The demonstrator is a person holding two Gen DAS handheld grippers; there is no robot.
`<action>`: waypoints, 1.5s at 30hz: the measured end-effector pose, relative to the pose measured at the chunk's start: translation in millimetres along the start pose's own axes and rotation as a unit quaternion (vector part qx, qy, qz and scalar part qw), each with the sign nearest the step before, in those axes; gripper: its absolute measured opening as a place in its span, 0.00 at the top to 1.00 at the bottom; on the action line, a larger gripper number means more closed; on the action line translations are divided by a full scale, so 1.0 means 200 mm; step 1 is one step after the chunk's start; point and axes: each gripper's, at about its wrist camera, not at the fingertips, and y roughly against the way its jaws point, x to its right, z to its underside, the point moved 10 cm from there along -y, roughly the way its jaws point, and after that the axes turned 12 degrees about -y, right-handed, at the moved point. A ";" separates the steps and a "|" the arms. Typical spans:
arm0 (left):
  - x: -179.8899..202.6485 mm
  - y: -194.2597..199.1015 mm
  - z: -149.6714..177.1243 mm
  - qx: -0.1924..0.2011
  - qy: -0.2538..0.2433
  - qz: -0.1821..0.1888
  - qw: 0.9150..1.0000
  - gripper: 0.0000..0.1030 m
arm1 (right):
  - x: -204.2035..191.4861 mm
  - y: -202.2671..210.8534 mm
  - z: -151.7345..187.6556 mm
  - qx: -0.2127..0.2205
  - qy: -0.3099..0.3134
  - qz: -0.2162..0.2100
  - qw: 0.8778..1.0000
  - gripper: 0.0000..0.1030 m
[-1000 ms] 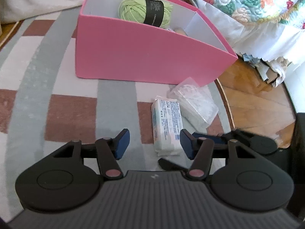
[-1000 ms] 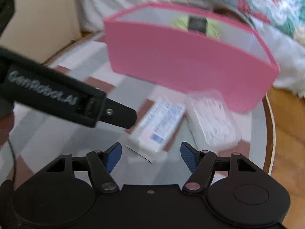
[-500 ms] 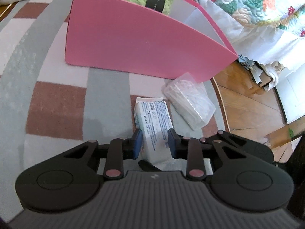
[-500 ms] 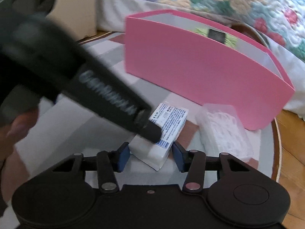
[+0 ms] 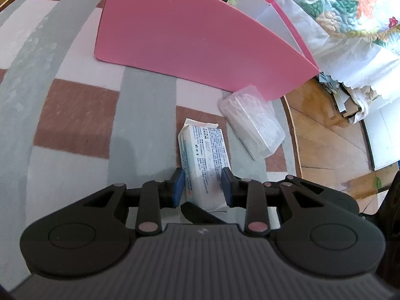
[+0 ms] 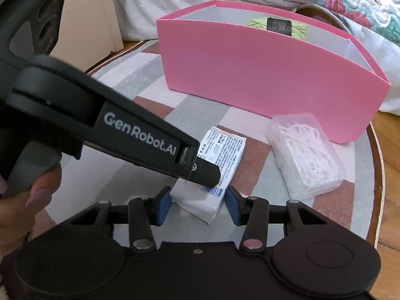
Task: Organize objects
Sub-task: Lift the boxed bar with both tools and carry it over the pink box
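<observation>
My left gripper (image 5: 203, 183) hides the near end of the one tissue pack (image 5: 203, 152) on the striped rug (image 5: 75, 115); both blue pads pinch its long sides. My right gripper (image 6: 198, 203) has its pads against the same pack's corner, clamped on it as far as I can tell. The pack's print is too small to read. One clear box of white picks (image 6: 306, 155) lies beside it. One pink box (image 6: 262, 80) half hides one green yarn ball (image 6: 300, 28).

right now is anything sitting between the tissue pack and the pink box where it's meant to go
Nothing visible does. The tissue pack has bare rug up to the pink box; the clear plastic case lies off to its right side.
</observation>
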 end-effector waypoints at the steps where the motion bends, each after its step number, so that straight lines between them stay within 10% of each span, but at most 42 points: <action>1: 0.01 0.01 0.00 0.000 0.000 0.001 1.000 0.71 | 0.00 0.01 0.00 -0.001 -0.002 -0.003 1.000 0.50; 21: 0.17 0.56 -0.03 0.079 -0.001 -0.010 0.997 0.69 | -0.22 0.42 -0.11 0.031 0.056 -0.045 0.997 0.51; 35: 0.25 0.80 -0.71 0.129 -0.010 -0.055 0.990 0.69 | -0.29 0.65 -0.67 0.124 0.176 -0.023 0.976 0.51; 45: 0.02 0.52 -1.04 0.099 0.088 -0.062 0.989 0.68 | -0.15 0.38 -1.06 0.085 0.160 -0.045 0.982 0.52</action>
